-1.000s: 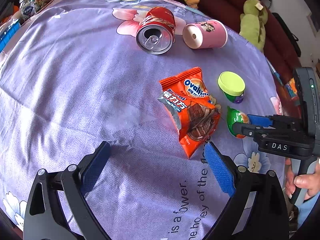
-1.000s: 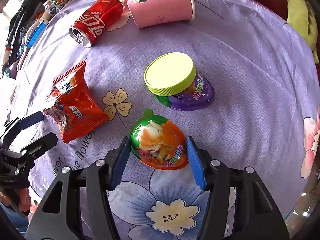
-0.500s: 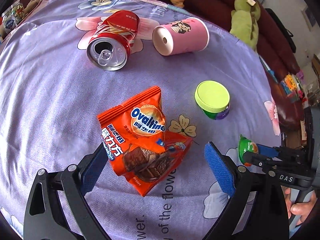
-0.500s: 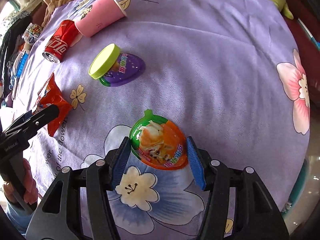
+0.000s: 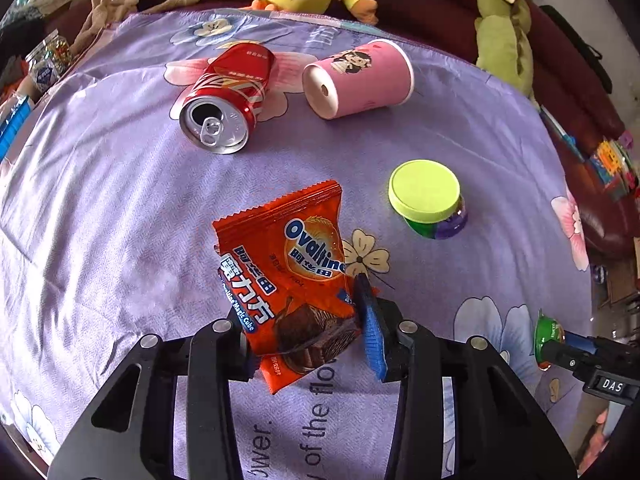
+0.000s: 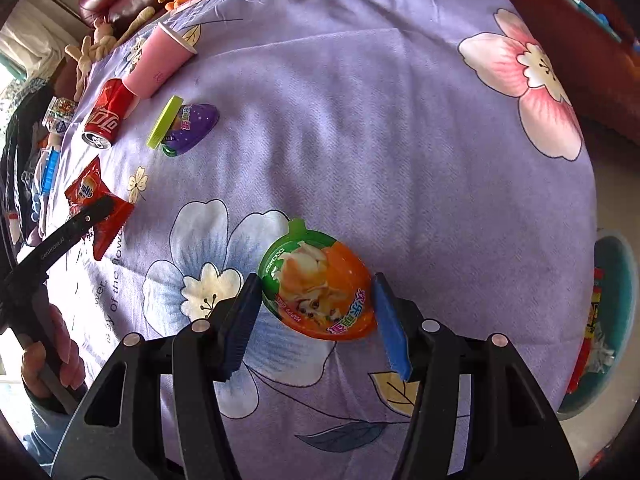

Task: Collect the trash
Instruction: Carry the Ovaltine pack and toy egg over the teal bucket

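An orange Ovaltine snack packet (image 5: 296,264) lies on the purple flowered cloth (image 5: 100,220). My left gripper (image 5: 302,332) straddles its lower end. The jaws are closing, the blue right pad (image 5: 370,332) presses the packet's edge, and the left pad is hidden behind the wrapper. The right wrist view shows the same gripper (image 6: 96,210) on the packet (image 6: 86,194) at far left. My right gripper (image 6: 316,280) is shut on an orange and green jelly cup (image 6: 312,304), held above the cloth near the table's right edge. That jelly cup (image 5: 550,332) shows at the left wrist view's right side.
A red soda can (image 5: 226,96) and a pink paper cup (image 5: 360,78) lie on their sides farther back. A purple jelly cup with a lime lid (image 5: 426,200) sits to the right. A teal bin (image 6: 612,320) holding wrappers stands beyond the table's right edge. Plush toys line the sofa.
My left gripper moved over the Ovaltine packet and its jaws came in from wide open onto it. My right gripper carried the jelly cup toward the table's right edge; the teal bin came into view.
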A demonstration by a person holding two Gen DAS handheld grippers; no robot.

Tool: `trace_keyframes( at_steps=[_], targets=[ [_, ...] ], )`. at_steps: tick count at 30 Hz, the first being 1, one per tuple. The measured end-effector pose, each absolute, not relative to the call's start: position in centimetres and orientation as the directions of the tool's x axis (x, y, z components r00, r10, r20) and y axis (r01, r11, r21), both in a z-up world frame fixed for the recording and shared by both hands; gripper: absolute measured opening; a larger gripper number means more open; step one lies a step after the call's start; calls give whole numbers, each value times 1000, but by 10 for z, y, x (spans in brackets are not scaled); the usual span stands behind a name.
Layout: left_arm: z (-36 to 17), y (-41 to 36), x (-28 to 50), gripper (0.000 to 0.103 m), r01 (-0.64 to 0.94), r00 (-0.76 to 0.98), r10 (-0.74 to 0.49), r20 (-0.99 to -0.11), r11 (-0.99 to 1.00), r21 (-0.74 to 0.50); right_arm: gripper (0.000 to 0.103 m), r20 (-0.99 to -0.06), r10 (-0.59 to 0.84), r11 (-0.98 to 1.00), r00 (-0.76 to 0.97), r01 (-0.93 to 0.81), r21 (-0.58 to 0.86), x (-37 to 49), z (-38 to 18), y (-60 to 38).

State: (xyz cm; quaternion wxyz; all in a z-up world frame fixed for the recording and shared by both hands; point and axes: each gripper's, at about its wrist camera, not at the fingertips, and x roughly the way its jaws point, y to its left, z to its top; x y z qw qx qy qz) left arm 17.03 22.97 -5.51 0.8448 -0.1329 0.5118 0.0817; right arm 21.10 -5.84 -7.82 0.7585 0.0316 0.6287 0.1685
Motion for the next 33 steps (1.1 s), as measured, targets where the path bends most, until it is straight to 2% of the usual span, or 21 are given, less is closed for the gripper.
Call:
trace_keyframes(
  at_steps=[5,14,25,33],
  targets=[
    [-39,195,165,41,-196,479,-11,-878,973,-120,54,-924,332,938,189,-166,303,202,-69,-88],
    [-15,101,158,41,17,482,-130,-867,990,-140,54,-870,388,917,303,-30,398,175,-45,-177],
    [-13,-74,157,41,373,390,-298,-871,916,-147,54,-846,245,874,474,270,404,107,-25,-371],
    [-24,-177,156,41,523,316,-330,-890,843,-127,54,-843,237,827,483,355,436,82,-50,-433]
  ],
)
